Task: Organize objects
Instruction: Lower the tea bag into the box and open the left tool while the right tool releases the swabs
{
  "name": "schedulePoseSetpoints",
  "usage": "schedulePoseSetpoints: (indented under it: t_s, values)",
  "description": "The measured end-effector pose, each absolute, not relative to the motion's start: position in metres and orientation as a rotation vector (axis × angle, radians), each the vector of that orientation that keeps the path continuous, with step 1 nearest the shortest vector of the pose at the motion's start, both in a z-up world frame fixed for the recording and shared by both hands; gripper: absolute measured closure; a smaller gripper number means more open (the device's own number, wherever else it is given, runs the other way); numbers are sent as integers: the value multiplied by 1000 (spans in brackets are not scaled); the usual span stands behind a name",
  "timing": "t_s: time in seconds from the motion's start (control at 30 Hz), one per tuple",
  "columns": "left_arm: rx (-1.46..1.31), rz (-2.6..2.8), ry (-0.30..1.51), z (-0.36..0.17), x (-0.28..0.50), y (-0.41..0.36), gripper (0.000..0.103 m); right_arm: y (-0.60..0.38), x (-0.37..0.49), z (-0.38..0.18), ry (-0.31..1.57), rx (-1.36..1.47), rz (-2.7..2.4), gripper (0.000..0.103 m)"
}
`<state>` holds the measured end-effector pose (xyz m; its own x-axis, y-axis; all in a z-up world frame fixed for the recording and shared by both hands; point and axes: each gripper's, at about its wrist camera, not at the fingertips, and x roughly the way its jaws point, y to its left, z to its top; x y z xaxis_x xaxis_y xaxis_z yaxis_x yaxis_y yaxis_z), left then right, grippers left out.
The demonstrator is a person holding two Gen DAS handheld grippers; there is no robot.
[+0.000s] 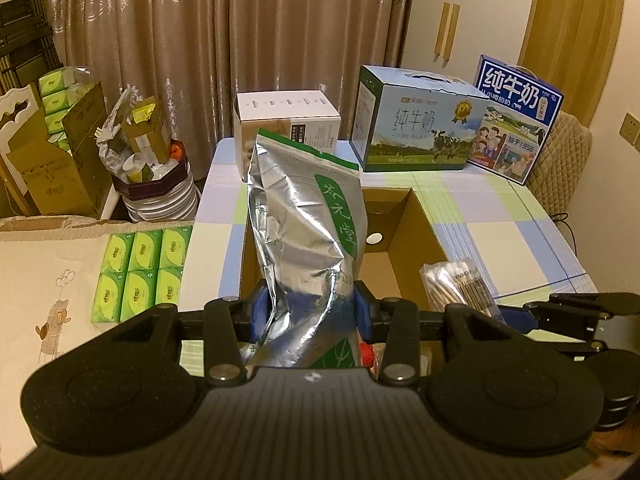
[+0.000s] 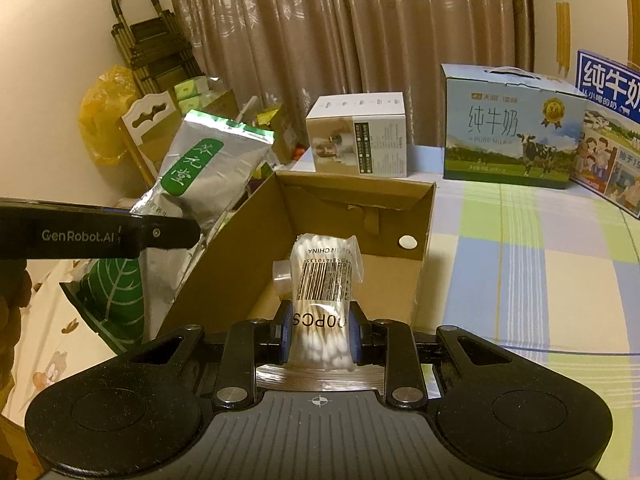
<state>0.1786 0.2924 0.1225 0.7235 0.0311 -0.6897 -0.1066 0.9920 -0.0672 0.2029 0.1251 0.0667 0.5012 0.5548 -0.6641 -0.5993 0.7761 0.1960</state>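
Left gripper (image 1: 308,316): blue pads pinch the lower part of a silver foil pouch (image 1: 304,232) with a green label strip. Jaws set narrow, foil crumpled between them. Pouch stands nearly upright, top leaning toward 11 o'clock, over the near-left part of the open cardboard box (image 1: 416,216).

Right gripper (image 2: 319,338): pads pressed close on a clear packet of cotton swabs (image 2: 324,280), barcode side up. Packet points to 12 o'clock, held above the box (image 2: 420,220). From the left wrist camera, the same packet (image 1: 456,284) shows at 3 o'clock of the pouch, at the box's near-right corner.

In the right wrist view, the left gripper's black finger crosses in from 9 o'clock, with the pouch (image 2: 200,176) tilted over the box's left wall.

Box: lid-less, brown, bare floor where visible; a round white sticker (image 2: 407,242) on the far inner wall. A small clear cap-like item (image 2: 284,276) shows just left of the swab packet; whether it lies on the box floor cannot be told.

Box sits on a table with a checked cloth (image 1: 500,208). At 12 o'clock beyond it, a white carton (image 1: 286,120); at 1 o'clock, a pale blue milk case (image 1: 420,124); at 2 o'clock, a dark blue milk case (image 1: 516,120). At 9 o'clock, a block of green tissue packs (image 1: 140,272).
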Motion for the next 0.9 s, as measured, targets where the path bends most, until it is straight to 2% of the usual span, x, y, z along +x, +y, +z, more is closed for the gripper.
schedulePoseSetpoints:
  t_s: [0.13,0.2,0.27,0.9]
  values:
    - [-122,73,753,121,186,296,65,127,208,63,780,-58,696,79]
    - [-126,69,747,120,189,296,61,128,208,61,783,-58,697,79]
    - [-128,75,740,118,190,296,53,128,209,58,786,-58,695,79]
    - [-112,95,738,121,172,295,53,126,200,64,779,-44,691,79]
